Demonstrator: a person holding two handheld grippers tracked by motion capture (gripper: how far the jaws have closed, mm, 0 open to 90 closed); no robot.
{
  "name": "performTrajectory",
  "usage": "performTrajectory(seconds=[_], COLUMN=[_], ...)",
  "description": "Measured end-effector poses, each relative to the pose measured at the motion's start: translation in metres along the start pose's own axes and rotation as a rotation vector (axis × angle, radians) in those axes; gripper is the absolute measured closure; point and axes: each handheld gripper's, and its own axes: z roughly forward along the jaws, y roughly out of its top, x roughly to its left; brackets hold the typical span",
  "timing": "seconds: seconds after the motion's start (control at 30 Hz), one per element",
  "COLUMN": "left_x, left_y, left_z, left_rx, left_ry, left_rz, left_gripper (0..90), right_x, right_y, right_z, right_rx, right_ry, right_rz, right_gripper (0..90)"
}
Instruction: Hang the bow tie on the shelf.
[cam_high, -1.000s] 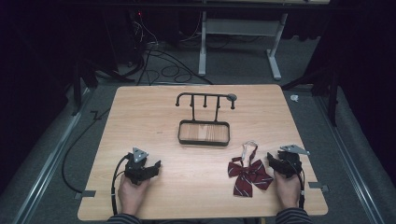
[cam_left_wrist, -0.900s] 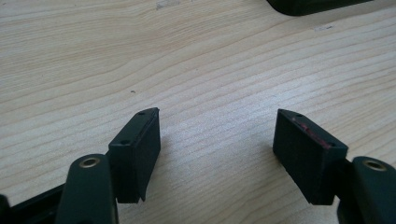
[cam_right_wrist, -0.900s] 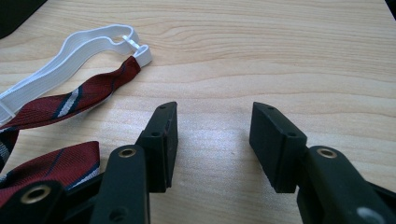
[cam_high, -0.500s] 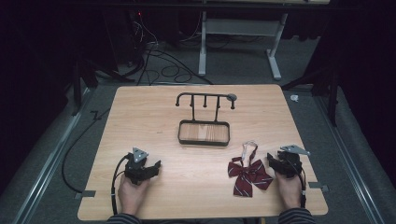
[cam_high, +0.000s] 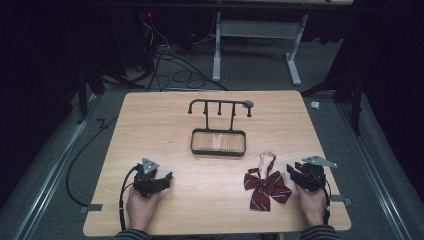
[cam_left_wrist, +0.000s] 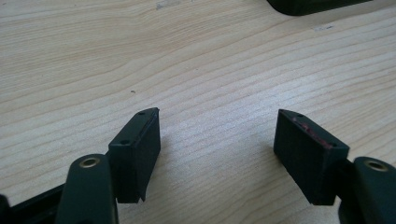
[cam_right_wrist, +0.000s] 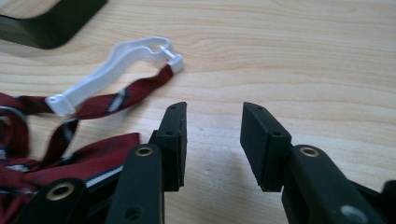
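A: Entry, start of pick. Bow tie (cam_high: 267, 186) lies flat on the table (cam_high: 150, 130), near edge, right side; dark red with pale stripes; its white neck loop (cam_high: 268, 159) trails away from the person toward the black rack (cam_high: 218, 143), but does not touch it. Right gripper (cam_high: 294, 173) rests on the wood just beside the tie's right wing; jaws parted by a modest gap, nothing between them. Left gripper (cam_high: 166, 178) is well apart from the tie on the other side; jaws spread wide, empty.

B: Agreed on both claws; the right gripper view shows bare wood in the gap, the red fabric (cam_right_wrist: 70, 158) against the outer side of the near jaw, the white clasp (cam_right_wrist: 170, 58) ahead and to one side.

A: Judgement: the step in hand is the first grasp, by the right gripper; likely aim is hanging the loop on the rack's pegs (cam_high: 219, 106).

B: Then advise taking the strap near the clasp rather than the bow; the bow is bulky and would dangle badly; the strap is thin and lies flat, so bring the jaws low, one pad either side, almost scraping the wood.

A: Risk: the thin strap slides aside or only one strand is caught; close slowly, check the loop lifts open before moving.

B: Left gripper could steady the knot if the tie drags.
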Motion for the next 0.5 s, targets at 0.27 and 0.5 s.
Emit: performTrajectory(seconds=[0.27, 0.5], left_x=[0.0, 0.0], left_y=[0.0, 0.0], left_z=[0.0, 0.0], left_rx=[0.0, 0.0], left_ry=[-0.004, -0.003], left_rz=[-0.003, -0.003], left_gripper=[32.0, 32.0], right_x=[0.009, 0.015], right_y=[0.005, 0.011], right_z=[-0.007, -0.009], right_rx=[-0.028, -0.035], right_ry=[0.037, 0.065], right_rz=[-0.012, -0.006], right_gripper=[65.2, 66.0])
